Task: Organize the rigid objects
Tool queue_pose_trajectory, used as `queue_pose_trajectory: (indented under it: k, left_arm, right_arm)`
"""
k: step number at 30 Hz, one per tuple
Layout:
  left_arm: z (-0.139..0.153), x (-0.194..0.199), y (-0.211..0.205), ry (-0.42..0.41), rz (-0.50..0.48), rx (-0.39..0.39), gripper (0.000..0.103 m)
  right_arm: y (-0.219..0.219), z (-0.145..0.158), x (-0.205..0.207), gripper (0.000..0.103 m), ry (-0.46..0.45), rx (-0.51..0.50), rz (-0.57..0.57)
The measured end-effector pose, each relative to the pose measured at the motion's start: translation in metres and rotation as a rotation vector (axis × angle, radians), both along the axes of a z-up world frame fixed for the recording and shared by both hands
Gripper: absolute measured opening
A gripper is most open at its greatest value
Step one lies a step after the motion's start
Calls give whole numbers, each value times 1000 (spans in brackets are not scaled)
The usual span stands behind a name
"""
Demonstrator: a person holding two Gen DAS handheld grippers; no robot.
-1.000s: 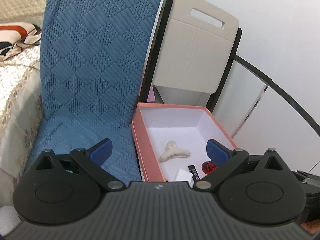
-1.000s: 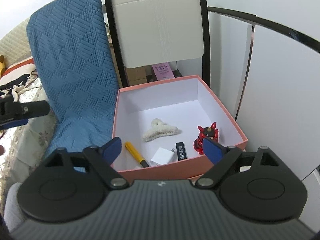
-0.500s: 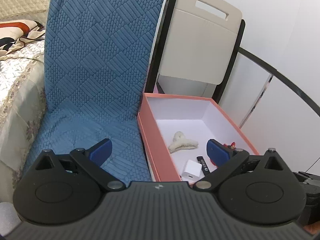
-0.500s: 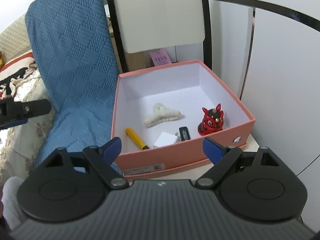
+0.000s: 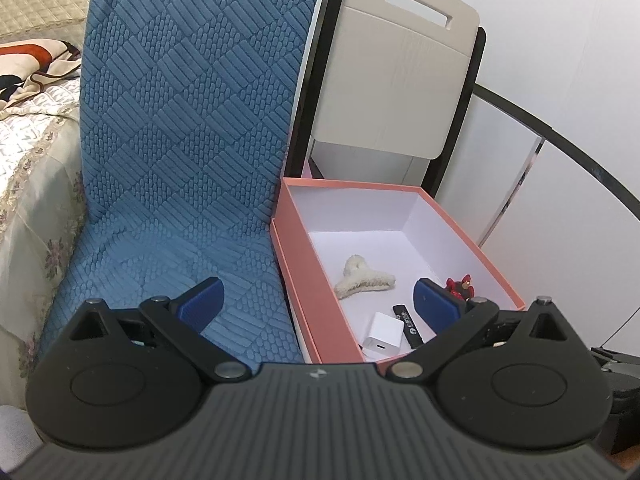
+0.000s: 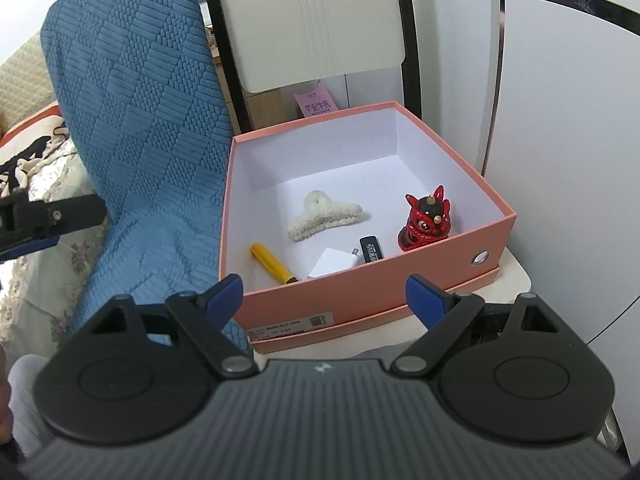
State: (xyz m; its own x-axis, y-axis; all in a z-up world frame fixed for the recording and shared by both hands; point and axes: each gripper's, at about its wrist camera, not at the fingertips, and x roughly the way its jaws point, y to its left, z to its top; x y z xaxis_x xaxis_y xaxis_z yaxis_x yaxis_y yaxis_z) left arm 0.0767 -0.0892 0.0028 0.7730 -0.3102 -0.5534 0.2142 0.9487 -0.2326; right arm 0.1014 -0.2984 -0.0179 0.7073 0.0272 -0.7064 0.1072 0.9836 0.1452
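At the bottom of the right wrist view the right gripper [image 6: 324, 294] is seen with its blue pads spread wide and nothing between them. In the left wrist view the left gripper [image 5: 316, 300] is likewise held wide open and empty.

Just beyond, in the middle of the right wrist frame, a salmon-pink box [image 6: 360, 300] is set on a pale surface [image 6: 508, 280]. On its white floor five things are laid: nearest, a yellow pen [image 6: 272, 268] at lower left, a white charger [image 6: 334, 263] and a black USB stick [image 6: 372, 247] just beside it; a red figurine [image 6: 426, 220] stands upright at right; a cream hair claw [image 6: 322, 216] lies behind (near the centre).

Left of the box a blue quilted cushion [image 6: 140, 140] is draped; a beige folding chair [image 6: 312, 20] is propped at top.
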Motion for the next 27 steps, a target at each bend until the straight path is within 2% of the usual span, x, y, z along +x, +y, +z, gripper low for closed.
queue_pose_trajectory:
  k: [27]
  left_arm:
    - [-11,-4,10,-8,19,-7,102]
  right_arm:
    - [10,-12,-1,90,21,-4,13]
